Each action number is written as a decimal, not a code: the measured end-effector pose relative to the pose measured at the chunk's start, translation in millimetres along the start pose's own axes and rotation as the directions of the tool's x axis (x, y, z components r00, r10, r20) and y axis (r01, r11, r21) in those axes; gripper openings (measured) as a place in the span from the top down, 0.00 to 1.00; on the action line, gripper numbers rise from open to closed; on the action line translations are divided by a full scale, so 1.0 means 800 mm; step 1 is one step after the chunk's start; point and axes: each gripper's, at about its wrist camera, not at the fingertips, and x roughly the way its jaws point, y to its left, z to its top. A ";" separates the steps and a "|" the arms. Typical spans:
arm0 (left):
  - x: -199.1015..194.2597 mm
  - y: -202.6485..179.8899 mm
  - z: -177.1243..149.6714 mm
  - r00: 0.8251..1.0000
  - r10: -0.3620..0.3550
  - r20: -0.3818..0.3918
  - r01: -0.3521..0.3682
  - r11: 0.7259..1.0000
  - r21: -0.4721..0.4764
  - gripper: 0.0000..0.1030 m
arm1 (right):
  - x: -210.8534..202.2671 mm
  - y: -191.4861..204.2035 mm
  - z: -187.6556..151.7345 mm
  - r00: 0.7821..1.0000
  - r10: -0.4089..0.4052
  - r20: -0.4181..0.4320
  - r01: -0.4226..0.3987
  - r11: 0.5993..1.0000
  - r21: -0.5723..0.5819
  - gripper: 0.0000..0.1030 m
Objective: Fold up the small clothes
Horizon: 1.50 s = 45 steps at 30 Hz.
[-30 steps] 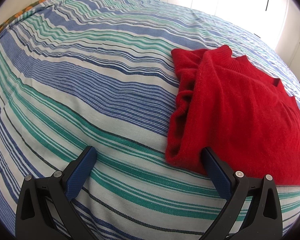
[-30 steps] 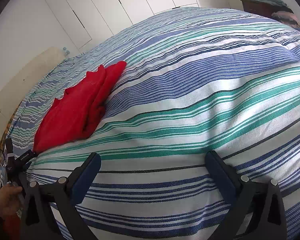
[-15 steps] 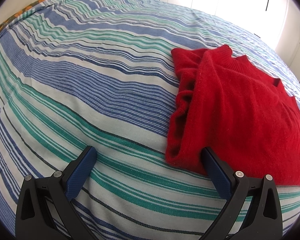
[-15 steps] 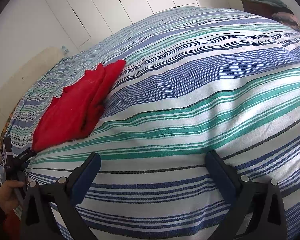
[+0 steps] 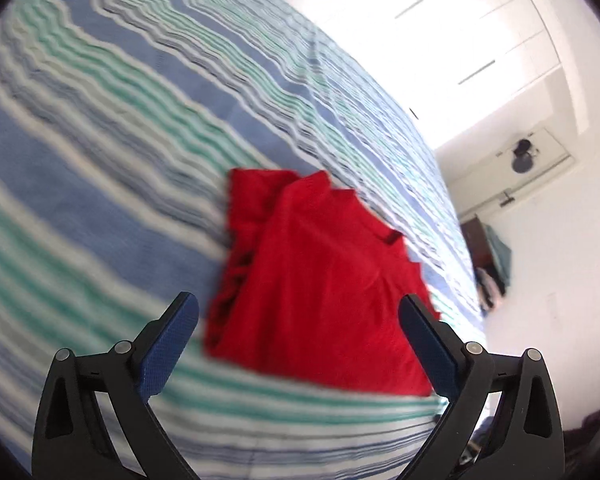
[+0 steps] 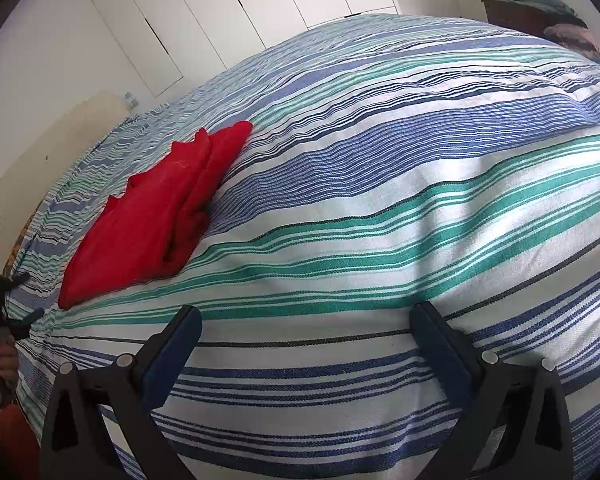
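A small red garment (image 5: pixel 320 280) lies folded on the striped bed cover, with loose folds bunched along its left edge. My left gripper (image 5: pixel 298 312) is open and empty, held above the garment's near edge and apart from it; this view is blurred. In the right wrist view the red garment (image 6: pixel 156 216) lies at the far left. My right gripper (image 6: pixel 306 322) is open and empty over bare bed cover, well to the right of the garment. The left gripper (image 6: pixel 4 304) shows at that view's left edge.
The blue, green and white striped bed cover (image 6: pixel 420 184) fills both views. White wardrobe doors (image 6: pixel 260 8) stand behind the bed. A dark wooden unit with piled clothes (image 6: pixel 540 12) stands at the far right. A white wall (image 5: pixel 548 280) lies beyond the bed's edge.
My left gripper has lifted and swung right, off the garment's near corner, so the garment now sits between its fingers. The right gripper has barely moved.
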 end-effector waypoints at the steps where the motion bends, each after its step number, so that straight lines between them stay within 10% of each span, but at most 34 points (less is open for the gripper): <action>1: 0.022 -0.003 0.013 0.999 -0.008 -0.042 0.009 1.000 0.023 0.03 | 0.000 0.000 0.000 1.000 0.000 -0.001 0.000 1.000 0.000 0.00; 8: 0.133 0.035 0.030 0.955 0.181 -0.234 -0.186 0.983 0.001 0.29 | 0.000 0.002 -0.001 1.000 -0.008 -0.004 0.008 1.000 -0.004 0.00; 10: 0.129 0.029 0.031 0.961 0.157 -0.229 -0.163 0.987 -0.004 0.79 | -0.001 0.001 0.000 1.000 -0.006 -0.003 0.006 1.000 -0.004 0.00; 12: 0.122 0.015 0.032 0.960 0.145 -0.238 -0.152 0.988 -0.009 0.89 | -0.001 0.001 0.000 1.000 -0.004 -0.002 0.004 1.000 -0.002 0.00; 19: 0.092 -0.194 0.019 0.983 0.070 -0.172 -0.014 0.951 0.309 0.89 | 0.000 0.001 0.002 1.000 0.001 -0.003 -0.001 1.000 0.001 0.00; 25: 0.195 -0.331 -0.078 0.956 0.098 -0.277 0.054 0.868 0.494 0.87 | 0.000 0.003 0.003 1.000 -0.005 -0.008 0.005 1.000 0.000 0.00; 29: 0.288 -0.324 -0.155 0.888 0.271 -0.371 -0.035 0.846 0.532 0.66 | 0.000 0.004 0.003 1.000 -0.005 -0.009 0.005 1.000 -0.001 0.00; 36: 0.140 -0.292 -0.148 0.970 0.026 -0.241 0.087 0.889 0.449 0.14 | -0.004 0.000 0.003 1.000 0.014 -0.008 -0.014 1.000 0.013 0.00; 43: 0.067 -0.171 -0.116 0.968 0.226 -0.109 -0.147 0.862 0.484 0.20 | -0.025 0.019 0.026 0.998 -0.018 -0.066 0.022 0.997 0.071 0.02; 45: 0.070 -0.163 -0.128 0.963 0.250 -0.101 -0.164 0.842 0.513 0.20 | -0.040 0.041 0.041 0.990 0.137 -0.038 -0.128 0.974 0.186 0.03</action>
